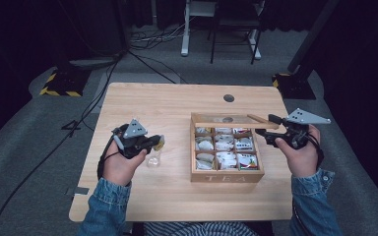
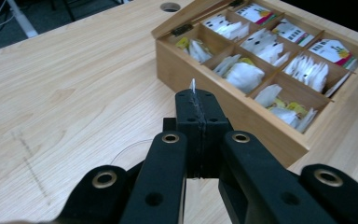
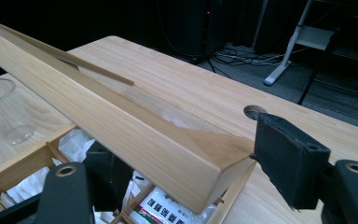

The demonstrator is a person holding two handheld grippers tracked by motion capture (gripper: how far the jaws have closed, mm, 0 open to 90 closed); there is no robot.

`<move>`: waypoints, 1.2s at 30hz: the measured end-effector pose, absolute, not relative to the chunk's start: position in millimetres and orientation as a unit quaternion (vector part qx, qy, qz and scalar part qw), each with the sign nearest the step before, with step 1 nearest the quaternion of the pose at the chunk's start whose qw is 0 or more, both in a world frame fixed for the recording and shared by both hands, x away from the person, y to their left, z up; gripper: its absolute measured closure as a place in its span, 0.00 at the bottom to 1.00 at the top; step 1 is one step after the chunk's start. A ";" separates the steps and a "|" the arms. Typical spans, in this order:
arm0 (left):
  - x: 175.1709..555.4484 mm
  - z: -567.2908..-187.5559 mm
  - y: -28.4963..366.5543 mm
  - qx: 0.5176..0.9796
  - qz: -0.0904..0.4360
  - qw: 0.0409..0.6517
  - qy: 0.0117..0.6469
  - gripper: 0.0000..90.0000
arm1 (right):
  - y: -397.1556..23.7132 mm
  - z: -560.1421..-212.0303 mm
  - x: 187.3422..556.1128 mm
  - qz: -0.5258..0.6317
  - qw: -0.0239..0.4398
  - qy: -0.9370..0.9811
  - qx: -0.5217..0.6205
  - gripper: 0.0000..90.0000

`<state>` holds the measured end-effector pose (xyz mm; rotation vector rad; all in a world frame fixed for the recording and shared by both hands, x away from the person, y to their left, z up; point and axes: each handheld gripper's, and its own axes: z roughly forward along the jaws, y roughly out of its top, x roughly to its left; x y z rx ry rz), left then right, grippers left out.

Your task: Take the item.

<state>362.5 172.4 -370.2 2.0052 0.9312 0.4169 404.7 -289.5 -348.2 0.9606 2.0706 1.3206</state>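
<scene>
Between the right claw's (image 3: 186, 172) jaws sits the lid (image 3: 121, 126).

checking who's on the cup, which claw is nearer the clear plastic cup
Left. The left claw hangs just above the clear plastic cup; the right claw is across the tea box, gripping its lid.

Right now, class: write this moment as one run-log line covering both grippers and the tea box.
left gripper: shut on tea bag tag, over glass cup | right gripper: holding lid raised | tea box: open
</scene>
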 end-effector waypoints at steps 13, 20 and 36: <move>372.4 -381.9 192.8 0.797 0.174 0.410 0.409 0.99 | -289.7 -348.3 404.8 0.486 0.249 0.760 0.352 0.35; 378.5 -391.1 193.5 0.801 0.170 0.397 0.414 0.99 | -289.7 -348.4 404.8 0.486 0.249 0.760 0.353 0.35; 383.4 -401.9 184.5 0.820 0.147 0.378 0.405 0.99 | -289.6 -348.7 404.8 0.485 0.249 0.761 0.353 0.35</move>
